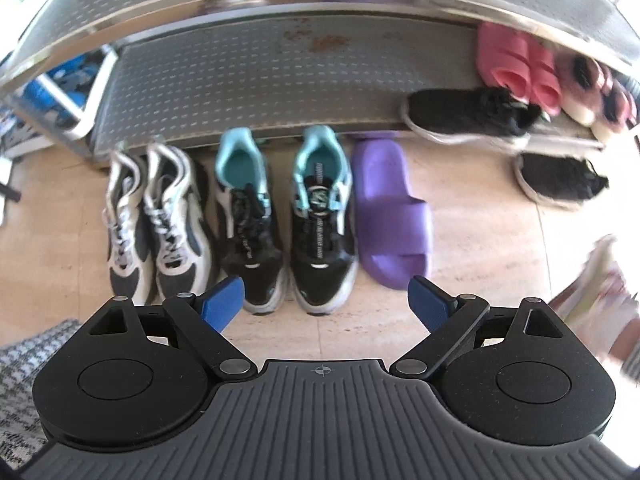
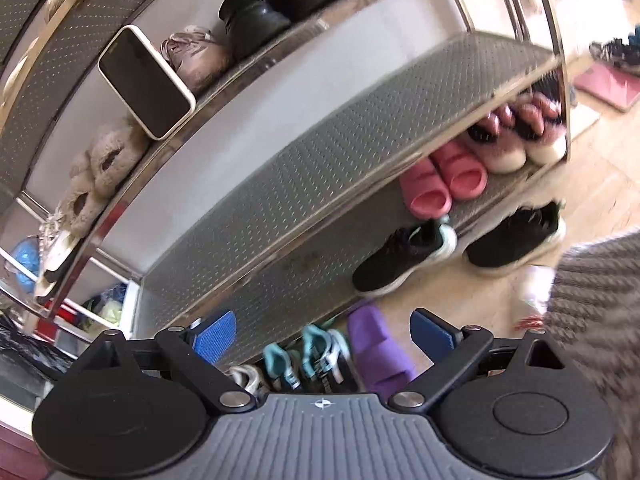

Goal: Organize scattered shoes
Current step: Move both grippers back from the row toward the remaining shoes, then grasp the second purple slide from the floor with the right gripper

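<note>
My left gripper (image 1: 326,300) is open and empty, hovering just above the toes of a black-and-teal sneaker pair (image 1: 316,216) on the floor. Left of them stands a grey-and-white sneaker pair (image 1: 160,216); right of them lies a single purple slide (image 1: 390,216). One black sneaker (image 1: 468,116) rests on the rack's bottom shelf (image 1: 256,80), another black sneaker (image 1: 560,180) lies on the floor to the right. My right gripper (image 2: 324,338) is open and empty, higher up, facing the shoe rack (image 2: 304,184). The purple slide (image 2: 380,348) and teal sneakers (image 2: 316,356) show between its fingers, far below.
Pink slides (image 1: 516,68) and pink fluffy slippers (image 1: 592,92) sit at the bottom shelf's right end. Upper shelves hold a phone (image 2: 146,82), black shoes (image 2: 256,20), beige shoes and furry slippers (image 2: 100,168). A person's patterned sleeve (image 2: 596,292) is at right. Tiled floor (image 1: 480,248) lies beyond the slide.
</note>
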`<state>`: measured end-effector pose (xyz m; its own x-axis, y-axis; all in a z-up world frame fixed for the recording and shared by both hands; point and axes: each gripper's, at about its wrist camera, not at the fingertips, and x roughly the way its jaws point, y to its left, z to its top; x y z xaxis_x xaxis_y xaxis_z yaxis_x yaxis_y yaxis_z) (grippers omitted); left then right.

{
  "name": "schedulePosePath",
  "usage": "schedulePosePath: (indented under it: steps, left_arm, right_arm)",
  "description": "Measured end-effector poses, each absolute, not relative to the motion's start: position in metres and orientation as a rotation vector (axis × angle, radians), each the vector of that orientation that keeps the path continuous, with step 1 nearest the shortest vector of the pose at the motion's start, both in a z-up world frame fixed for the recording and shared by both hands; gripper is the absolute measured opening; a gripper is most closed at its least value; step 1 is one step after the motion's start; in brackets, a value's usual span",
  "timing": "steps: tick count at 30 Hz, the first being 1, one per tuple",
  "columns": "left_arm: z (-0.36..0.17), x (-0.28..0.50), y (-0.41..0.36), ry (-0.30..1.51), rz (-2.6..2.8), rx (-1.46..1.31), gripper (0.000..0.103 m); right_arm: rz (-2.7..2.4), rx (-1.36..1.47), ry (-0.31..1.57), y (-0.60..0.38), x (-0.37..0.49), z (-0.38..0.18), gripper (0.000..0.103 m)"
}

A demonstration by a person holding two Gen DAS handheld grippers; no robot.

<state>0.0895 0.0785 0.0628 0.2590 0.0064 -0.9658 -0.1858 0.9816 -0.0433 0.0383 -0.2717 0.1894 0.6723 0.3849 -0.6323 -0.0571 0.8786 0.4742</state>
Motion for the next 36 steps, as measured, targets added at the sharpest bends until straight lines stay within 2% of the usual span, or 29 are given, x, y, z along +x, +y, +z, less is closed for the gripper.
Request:
schedulePosePath:
  steps: [4,10,15,18,21,23,24,26,28,29,31,33,35,36]
  left_arm:
    - [0.059,0.091,0.064,1.323,0.074,-0.124,0.092]
    - [0.035,0.096,0.047,1.393,-0.018,-0.024,0.092]
    - [0.014,0.101,0.033,1.452,-0.095,0.066,0.092]
    - [0.004,0.108,0.022,1.479,-0.125,0.095,0.092]
    - [-0.007,0.114,0.011,1.506,-0.155,0.125,0.092]
    - [-0.014,0.119,0.003,1.521,-0.177,0.143,0.092]
    - [-0.014,0.12,0.0,1.521,-0.191,0.146,0.093]
    - [-0.012,0.121,0.003,1.515,-0.188,0.126,0.093]
    - [-0.01,0.122,0.009,1.508,-0.17,0.096,0.093]
    - [-0.008,0.122,0.012,1.504,-0.161,0.082,0.093]
    - [-0.006,0.123,0.018,1.497,-0.142,0.052,0.093]
    - [-0.003,0.124,0.024,1.489,-0.124,0.022,0.093]
    - [0.0,0.125,0.03,1.48,-0.106,-0.008,0.093]
    - [0.001,0.126,0.033,1.476,-0.097,-0.022,0.093]
  right_arm:
    - [0.225,0.44,0.813,-0.279,0.052,0.173,0.096]
    - [0.151,0.448,0.996,-0.286,0.098,0.099,0.097]
    - [0.188,0.241,1.473,-0.259,0.131,-0.031,0.097]
    - [0.202,0.049,1.726,-0.237,0.122,-0.115,0.092]
    - [0.218,-0.073,1.852,-0.222,0.107,-0.168,0.088]
    - [0.256,-0.093,1.896,-0.214,0.101,-0.191,0.077]
    - [0.286,-0.105,1.924,-0.208,0.097,-0.207,0.075]
    - [0.298,-0.11,1.957,-0.201,0.093,-0.229,0.078]
    - [0.286,-0.124,1.972,-0.193,0.088,-0.244,0.087]
    - [0.283,-0.132,1.946,-0.187,0.085,-0.25,0.085]
    - [0.338,-0.191,1.874,-0.173,0.078,-0.247,0.066]
    - [0.419,-0.292,1.799,-0.157,0.071,-0.236,0.059]
    - [0.516,-0.33,1.754,-0.143,0.068,-0.22,0.039]
    - [0.578,-0.399,1.719,-0.132,0.064,-0.209,0.037]
